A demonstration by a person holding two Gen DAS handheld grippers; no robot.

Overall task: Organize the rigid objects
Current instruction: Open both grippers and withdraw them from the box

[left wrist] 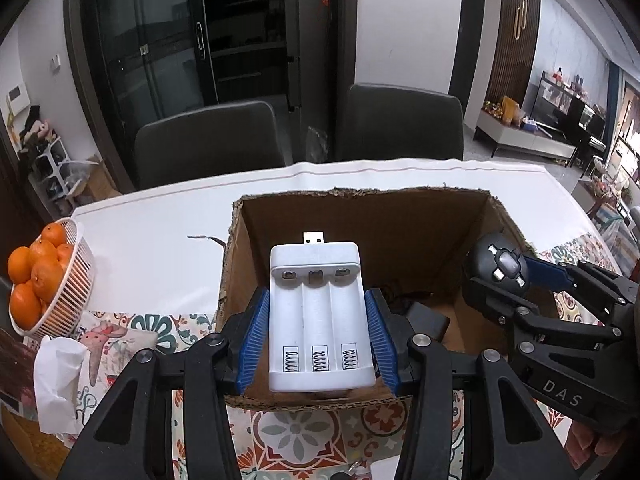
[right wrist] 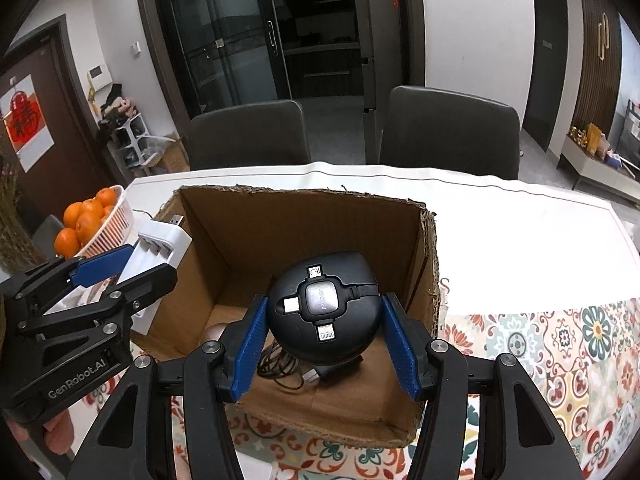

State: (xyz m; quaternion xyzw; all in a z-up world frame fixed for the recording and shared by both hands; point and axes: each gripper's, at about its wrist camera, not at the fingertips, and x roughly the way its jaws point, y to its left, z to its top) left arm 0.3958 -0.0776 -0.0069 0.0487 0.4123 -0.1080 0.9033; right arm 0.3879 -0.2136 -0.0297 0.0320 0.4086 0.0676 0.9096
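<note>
The left gripper (left wrist: 318, 334) has its blue fingers (left wrist: 253, 340) closed against the long sides of a white battery charger (left wrist: 318, 312), its three bays empty and its USB plug pointing away, held above the near left part of a cardboard box (left wrist: 360, 216). The right gripper (right wrist: 326, 340) has its fingers (right wrist: 400, 354) set wider, clasping a round black multi-plug cable reel (right wrist: 324, 312) over the same box's right side. On the box floor lie a tangled black cable (right wrist: 280, 368) and a dark flat item I cannot identify. The box stands on the worktop (right wrist: 520, 232), partly on a patterned cloth (right wrist: 560, 344). To the left a white basket (left wrist: 70, 300) holds oranges (left wrist: 38, 272); near it lies a crumpled tissue (left wrist: 56, 384). Two dark chairs (left wrist: 208, 140) stand beyond.
</note>
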